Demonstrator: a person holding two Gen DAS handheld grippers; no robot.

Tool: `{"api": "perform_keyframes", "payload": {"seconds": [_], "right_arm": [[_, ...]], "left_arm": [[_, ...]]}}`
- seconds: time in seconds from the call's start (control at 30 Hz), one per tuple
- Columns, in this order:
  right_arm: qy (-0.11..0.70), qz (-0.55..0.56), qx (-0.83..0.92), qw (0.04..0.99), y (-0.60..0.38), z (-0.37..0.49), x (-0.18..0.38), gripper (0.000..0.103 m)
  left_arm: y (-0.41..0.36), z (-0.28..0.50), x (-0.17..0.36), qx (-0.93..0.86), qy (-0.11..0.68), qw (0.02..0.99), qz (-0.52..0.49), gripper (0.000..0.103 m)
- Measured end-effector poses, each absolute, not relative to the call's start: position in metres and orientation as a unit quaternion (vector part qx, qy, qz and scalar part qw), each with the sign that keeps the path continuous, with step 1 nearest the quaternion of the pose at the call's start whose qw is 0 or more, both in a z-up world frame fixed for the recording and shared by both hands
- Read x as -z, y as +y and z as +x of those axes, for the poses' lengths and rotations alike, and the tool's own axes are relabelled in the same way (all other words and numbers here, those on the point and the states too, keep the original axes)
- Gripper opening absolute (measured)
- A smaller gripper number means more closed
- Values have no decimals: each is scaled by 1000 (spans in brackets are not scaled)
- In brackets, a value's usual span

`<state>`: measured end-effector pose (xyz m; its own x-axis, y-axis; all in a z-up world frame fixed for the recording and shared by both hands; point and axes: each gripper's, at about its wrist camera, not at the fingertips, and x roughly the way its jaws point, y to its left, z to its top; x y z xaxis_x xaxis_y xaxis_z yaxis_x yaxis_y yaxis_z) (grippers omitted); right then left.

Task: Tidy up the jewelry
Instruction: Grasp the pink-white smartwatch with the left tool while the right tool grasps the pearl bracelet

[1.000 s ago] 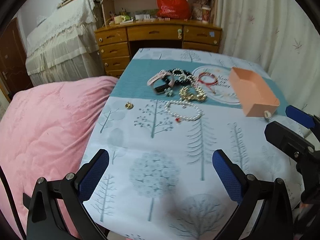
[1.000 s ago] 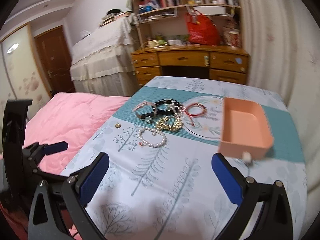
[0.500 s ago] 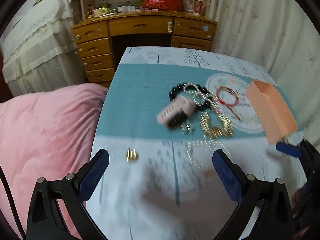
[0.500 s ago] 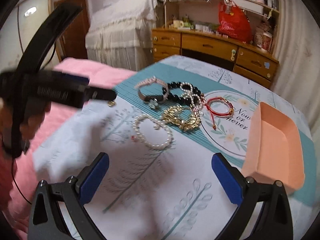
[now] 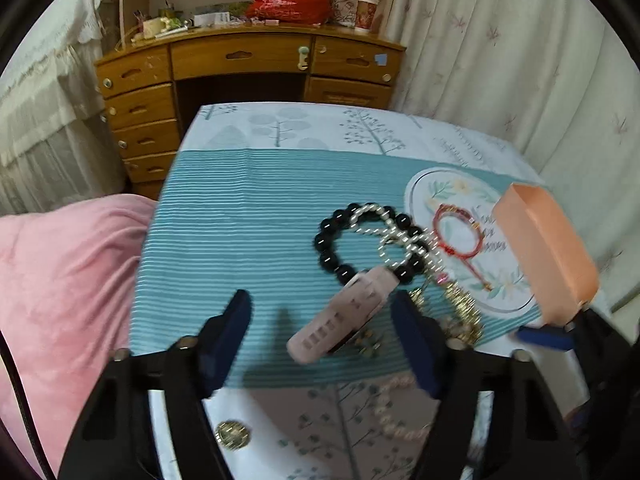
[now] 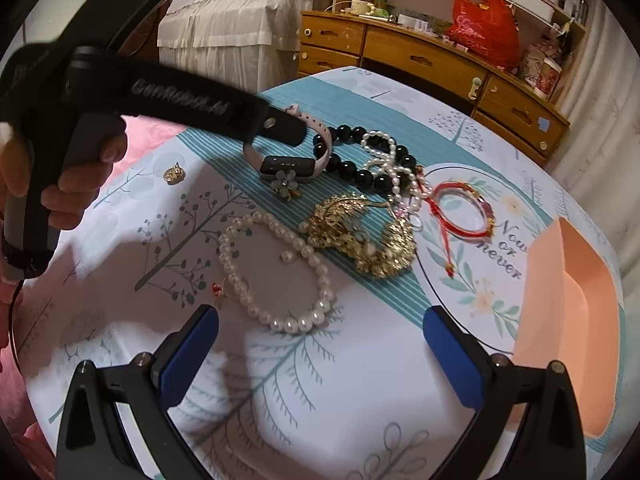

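Left gripper (image 5: pixel 320 332) wide open, nothing held, jaws straddling pink watch band (image 5: pixel 344 316) mid-table w/o touching. Right gripper (image 6: pixel 320 356) also wide open, empty, hovering just short of pearl bracelet (image 6: pixel 276 276). Black bead bracelet (image 6: pixel 360 168), gold piece (image 6: pixel 360 232), red cord bracelet (image 6: pixel 464 212) clustered mid-tablecloth (image 6: pixel 320 400). Peach tray (image 6: pixel 572 332) at right edge. Small gold charm (image 6: pixel 174 174) apart, nr left edge.
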<state>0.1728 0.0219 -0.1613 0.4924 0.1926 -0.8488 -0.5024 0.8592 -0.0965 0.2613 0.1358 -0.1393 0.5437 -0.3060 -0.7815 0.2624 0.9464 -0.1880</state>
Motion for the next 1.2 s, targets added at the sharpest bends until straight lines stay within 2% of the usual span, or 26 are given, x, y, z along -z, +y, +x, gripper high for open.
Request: {"api": "perform_keyframes", "payload": {"seconds": [0.07,0.13,0.23,0.53,0.83,0.97,1.1,1.13,1.2], "right_arm": [[464,-171,-210,844,26,176,165,102],[466,-179,-205,842,29,179,168,102],[466,-173,-205,843,31,180,170,101],[470,-156,-190,848,23,182,169,99],[473,-152,-202,844,21,191,170,85],[466,-157,-220,843,30,193,169,73],[467,-146,-234,840,32,196,167,44],[468,-146,-238,838,33,195,166,41],[470,-147,-237,837,33,196,166,20]], "left_arm": [[132,266,142,175,452,874,-36,52],[128,269,146,180,457,870,-35,28],[122,268,146,179,455,872,-25,18],[131,266,135,152,452,878,-35,18],[145,251,108,154,429,889,-53,18],[145,244,96,161,417,893,-55,18],[145,240,88,166,411,894,-59,18],[145,239,87,166,410,895,-59,18],[146,238,86,165,408,896,-58,18]]}}
